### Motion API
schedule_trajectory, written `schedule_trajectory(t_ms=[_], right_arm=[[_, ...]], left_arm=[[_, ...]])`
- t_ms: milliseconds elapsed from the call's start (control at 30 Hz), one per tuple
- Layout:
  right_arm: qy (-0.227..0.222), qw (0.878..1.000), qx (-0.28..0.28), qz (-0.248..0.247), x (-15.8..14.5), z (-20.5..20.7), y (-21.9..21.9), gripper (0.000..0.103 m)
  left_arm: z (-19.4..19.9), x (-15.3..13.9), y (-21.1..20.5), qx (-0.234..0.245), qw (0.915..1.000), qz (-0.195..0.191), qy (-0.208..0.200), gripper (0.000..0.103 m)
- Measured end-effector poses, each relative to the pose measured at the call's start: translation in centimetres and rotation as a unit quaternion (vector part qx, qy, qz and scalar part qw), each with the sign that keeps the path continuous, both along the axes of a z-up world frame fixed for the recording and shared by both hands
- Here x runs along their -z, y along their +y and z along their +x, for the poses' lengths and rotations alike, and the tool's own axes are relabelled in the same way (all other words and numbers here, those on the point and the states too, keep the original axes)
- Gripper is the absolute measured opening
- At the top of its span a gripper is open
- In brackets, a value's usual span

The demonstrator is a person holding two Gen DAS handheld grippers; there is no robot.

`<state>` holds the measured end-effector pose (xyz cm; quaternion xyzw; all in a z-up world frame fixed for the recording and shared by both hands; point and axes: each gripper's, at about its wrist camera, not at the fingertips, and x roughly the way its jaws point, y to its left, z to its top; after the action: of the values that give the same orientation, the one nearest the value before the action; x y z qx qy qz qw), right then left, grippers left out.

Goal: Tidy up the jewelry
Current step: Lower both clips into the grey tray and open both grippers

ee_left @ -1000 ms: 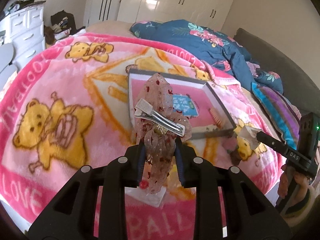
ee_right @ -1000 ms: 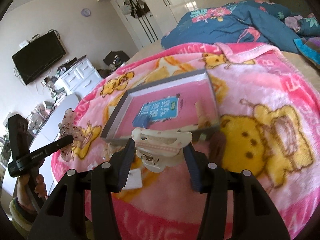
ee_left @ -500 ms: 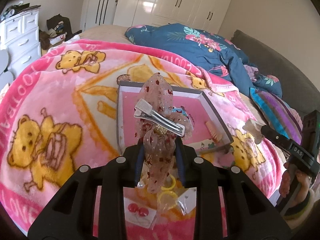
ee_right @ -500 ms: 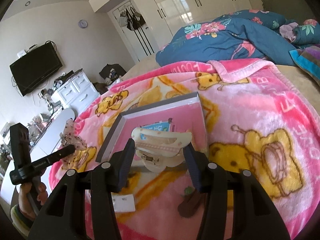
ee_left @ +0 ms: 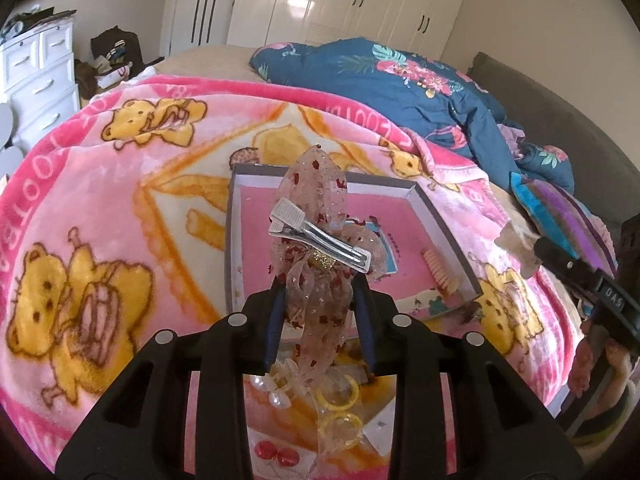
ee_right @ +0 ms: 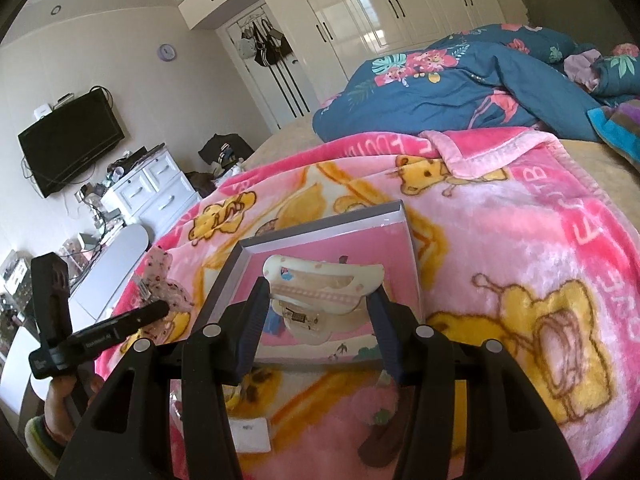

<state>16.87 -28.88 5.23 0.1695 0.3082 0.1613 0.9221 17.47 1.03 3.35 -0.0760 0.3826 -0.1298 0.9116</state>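
A sheer pink hair bow [ee_left: 316, 200] with red spots and a silver clip stands upright between the fingers of my left gripper [ee_left: 320, 292]. Its jaws are opening, but the pads still touch the bow's lower loop. My right gripper [ee_right: 320, 296] is shut on a cream claw clip [ee_right: 324, 280], held crosswise. Both hover at the near edge of the grey tray [ee_left: 448, 232] with a pink floor. That tray [ee_right: 320, 232] lies on the pink bear blanket. The right wrist view shows the left gripper [ee_right: 160, 308] and the bow [ee_right: 164, 276] at the left.
Inside the tray lie a blue card [ee_left: 384, 248] and a peach comb [ee_left: 438, 272]. Yellow rings [ee_left: 338, 396], a pearl piece [ee_left: 276, 392] and red earrings [ee_left: 276, 450] lie on the blanket under my left gripper. A blue floral duvet [ee_left: 400, 88] is behind, a white dresser [ee_left: 36, 80] at the left.
Both grippers have moved forward toward the tray with their pieces, so it looks larger and closer. The loose rings and earrings have come into view under the left gripper.
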Motion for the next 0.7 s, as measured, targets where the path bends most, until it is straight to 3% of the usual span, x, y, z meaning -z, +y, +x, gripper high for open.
schedule_trajectory(t_ms=[433,700], right_arm=[[0.014,1.0,0.004,-0.014,1.3,3.3,0.8,0.049],[0.032,0.999,0.002,-0.02,2.6,5.0,1.5,0.049]], left_arm=[[2.8,3.1,-0.1,-0.006,0.9993,0.008,0.036,0.024],[4.0,4.6,-0.7,-0.003,0.9985,0.018,0.053,0.032]])
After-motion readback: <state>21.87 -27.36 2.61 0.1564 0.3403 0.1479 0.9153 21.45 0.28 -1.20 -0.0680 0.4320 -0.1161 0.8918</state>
